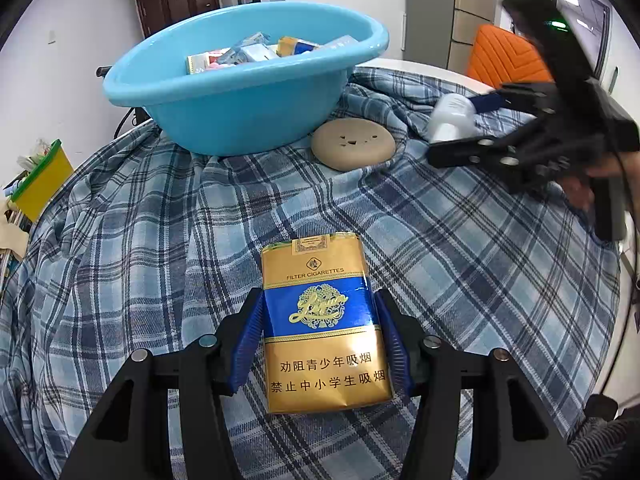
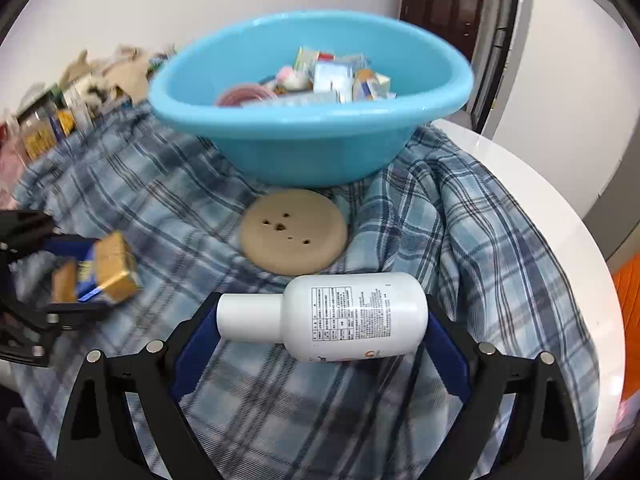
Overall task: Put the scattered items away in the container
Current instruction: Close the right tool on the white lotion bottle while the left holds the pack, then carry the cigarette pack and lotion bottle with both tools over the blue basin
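Meanwhile: a pack and a bottle, one in each hand-held gripper

Meanwhile, the left hand-held gripper [image 1: 320, 334] grips a gold and blue cigarette pack [image 1: 324, 320] by its two long sides, the blue pads pressed against it, with the pack standing up between the fingers above the plaid cloth [image 1: 160, 240]. In the right wrist view the same pack [image 2: 108, 268] shows at the far left, blurred, between that gripper's dark fingers.

The right hand-held gripper [image 2: 320, 320] has a white bottle [image 2: 344, 316] lying crosswise between its fingers, cap toward the left finger and base against the right one. Both ends appear to touch the blue pads, so the jaws stand wide but closed on the bottle lengthwise. From the left wrist view this gripper [image 1: 460, 126] sits at the right, with the bottle [image 1: 452, 116] partly hidden behind its fingers and a person's hand [image 1: 600, 176] on the handle.

A light blue basin [image 1: 240, 112] stands on the cloth at the far side, already holding a jumble of small boxes and packets. Just in front of it lies a round tan disc [image 1: 354, 144] with small holes, flat on the cloth, near the basin's base. The cloth covers a white counter [image 2: 540, 184], whose bare edge shows at the right.
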Motion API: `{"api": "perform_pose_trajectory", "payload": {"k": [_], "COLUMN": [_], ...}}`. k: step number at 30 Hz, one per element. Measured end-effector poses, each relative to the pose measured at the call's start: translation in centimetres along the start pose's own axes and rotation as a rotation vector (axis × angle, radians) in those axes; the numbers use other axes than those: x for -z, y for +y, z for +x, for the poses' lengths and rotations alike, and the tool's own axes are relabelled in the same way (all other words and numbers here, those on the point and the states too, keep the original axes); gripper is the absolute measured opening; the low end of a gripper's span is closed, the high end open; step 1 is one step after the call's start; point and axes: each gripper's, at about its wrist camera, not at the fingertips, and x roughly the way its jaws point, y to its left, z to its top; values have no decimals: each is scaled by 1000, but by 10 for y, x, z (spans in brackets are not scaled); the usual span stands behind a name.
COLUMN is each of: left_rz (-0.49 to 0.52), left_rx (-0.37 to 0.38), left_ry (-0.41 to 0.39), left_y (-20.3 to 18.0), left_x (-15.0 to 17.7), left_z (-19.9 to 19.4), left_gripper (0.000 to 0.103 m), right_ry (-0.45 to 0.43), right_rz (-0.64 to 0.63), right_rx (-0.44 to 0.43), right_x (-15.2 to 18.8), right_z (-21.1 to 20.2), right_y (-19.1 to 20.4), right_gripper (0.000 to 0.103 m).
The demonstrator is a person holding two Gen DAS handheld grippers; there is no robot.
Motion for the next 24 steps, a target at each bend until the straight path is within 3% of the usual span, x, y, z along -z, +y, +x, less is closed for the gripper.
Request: {"api": "perform_pose_trajectory", "payload": {"k": [7, 11, 15, 24], "left_rz": [-87, -175, -205, -266], "left_rx": [-87, -87, -140, -117], "left_ry": [-127, -143, -161, -133], "left_y": [-1, 3, 1, -1], "left_x": [1, 2, 6, 25], "left_z": [-28, -36, -42, -39], "left_gripper": [57, 58, 58, 58], "right_ry": [-95, -157, -210, -193], "right_rz": [154, 226, 258, 259], "right_rx": [56, 74, 97, 98], "right_x": [17, 23, 29, 42], "right_z": [-35, -48, -60, -55], "right_y": [30, 44, 55, 67], "right_gripper": [92, 92, 92, 92]}}
